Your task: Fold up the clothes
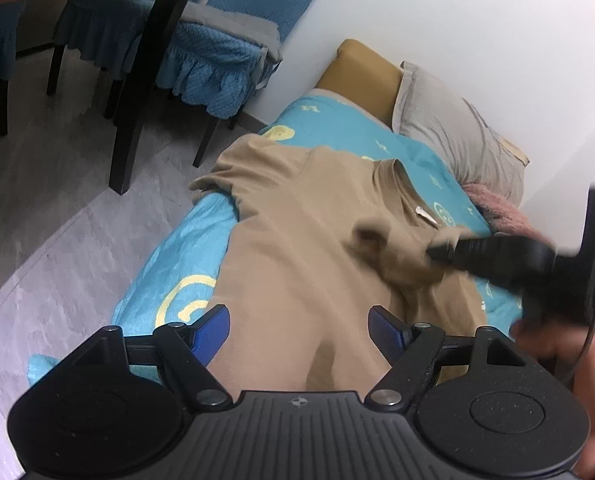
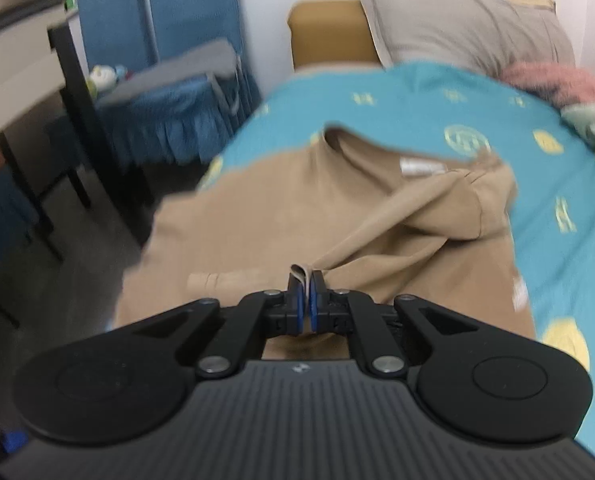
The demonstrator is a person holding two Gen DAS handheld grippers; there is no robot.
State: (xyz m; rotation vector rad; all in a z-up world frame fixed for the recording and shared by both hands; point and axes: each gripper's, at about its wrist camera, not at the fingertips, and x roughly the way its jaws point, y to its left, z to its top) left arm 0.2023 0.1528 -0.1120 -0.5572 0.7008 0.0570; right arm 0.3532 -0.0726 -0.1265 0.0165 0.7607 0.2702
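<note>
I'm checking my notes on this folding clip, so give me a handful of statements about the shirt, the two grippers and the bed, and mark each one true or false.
1. The right gripper is shut on a fold of the tan shirt. True.
2. The left gripper is shut on the shirt's hem. False: its jaws stand wide open above the shirt, holding nothing.
3. The shirt lies on a teal blanket with yellow prints. True.
4. The shirt is already folded into a neat square. False: it is spread out, with one sleeve pulled inward.
5. A grey pillow sits beyond the shirt's collar. True.
</note>
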